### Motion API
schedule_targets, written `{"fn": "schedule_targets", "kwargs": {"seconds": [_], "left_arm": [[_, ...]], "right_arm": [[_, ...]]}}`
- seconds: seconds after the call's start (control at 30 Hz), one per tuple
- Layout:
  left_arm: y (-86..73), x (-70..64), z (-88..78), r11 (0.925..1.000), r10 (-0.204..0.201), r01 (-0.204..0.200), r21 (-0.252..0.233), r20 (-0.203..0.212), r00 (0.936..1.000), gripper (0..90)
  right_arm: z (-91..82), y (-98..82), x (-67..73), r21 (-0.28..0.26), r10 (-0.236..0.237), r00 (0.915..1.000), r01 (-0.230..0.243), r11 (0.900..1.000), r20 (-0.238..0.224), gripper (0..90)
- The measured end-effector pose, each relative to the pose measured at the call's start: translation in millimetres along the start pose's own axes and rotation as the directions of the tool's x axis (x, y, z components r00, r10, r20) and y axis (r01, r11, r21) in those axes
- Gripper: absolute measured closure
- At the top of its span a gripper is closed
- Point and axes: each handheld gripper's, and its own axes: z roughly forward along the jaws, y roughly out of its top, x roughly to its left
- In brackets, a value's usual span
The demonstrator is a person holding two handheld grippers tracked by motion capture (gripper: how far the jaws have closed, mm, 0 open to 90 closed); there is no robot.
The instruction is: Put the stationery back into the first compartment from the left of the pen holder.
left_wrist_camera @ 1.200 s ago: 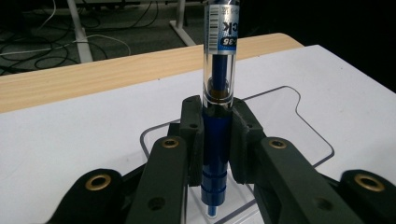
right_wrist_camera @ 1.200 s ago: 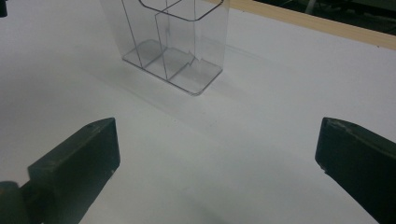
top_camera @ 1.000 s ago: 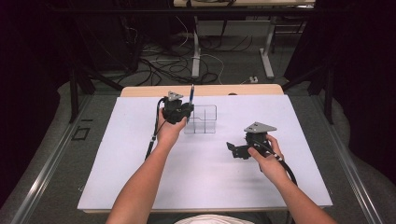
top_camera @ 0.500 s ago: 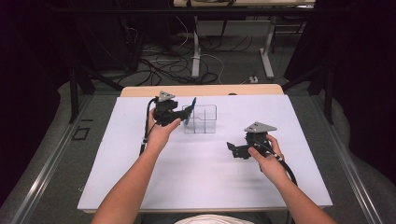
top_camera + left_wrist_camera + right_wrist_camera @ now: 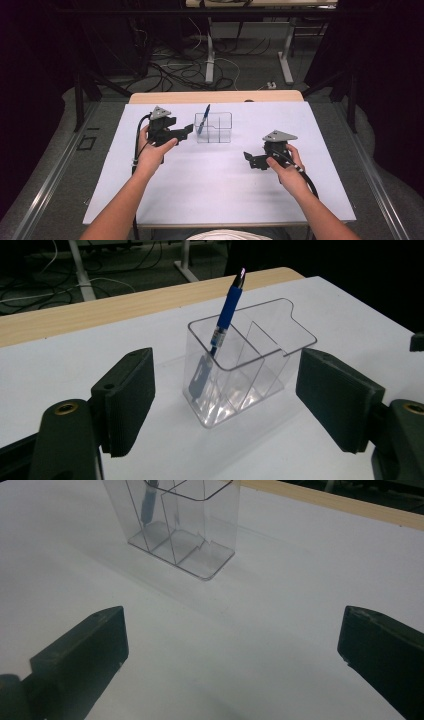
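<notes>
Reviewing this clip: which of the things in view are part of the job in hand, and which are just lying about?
Part of the job:
- blue pen, standing tilted in an end compartment of the holder
- clear holder
- left gripper, jaws open and just been opening, nothing between them
- right gripper, open, empty

Just lying about:
- white table
- cables on the floor beyond it

blue pen (image 5: 203,119) in clear organizer (image 5: 218,131) (leaning), left gripper (image 5: 184,132) beside, open

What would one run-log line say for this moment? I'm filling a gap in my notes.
left tool: open, just opened, nothing between jaws | pen: leaning in clear organizer, end compartment | right tool: open, above table
</notes>
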Motion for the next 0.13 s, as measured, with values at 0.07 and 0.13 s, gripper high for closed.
{"fn": "schedule_targets", "kwargs": {"seconds": [0.07, 0.13], "left_arm": [[-3.3, 1.4, -5.6, 0.9999, -0.011, 0.011, -0.007, 0.005, 0.9999, 18.0], [-6.8, 2.9, -11.4, 0.9997, -0.019, 0.019, -0.013, 0.005, 0.9998, 15.6]], "right_arm": [[-0.2, 0.0, -1.1, -0.001, 0.001, 1.0, -0.001, 1.0, 0.002, 0.0], [-0.7, 0.1, -2.3, 0.006, 0.002, 1.0, -0.002, 1.0, 0.005, 0.0]]}}
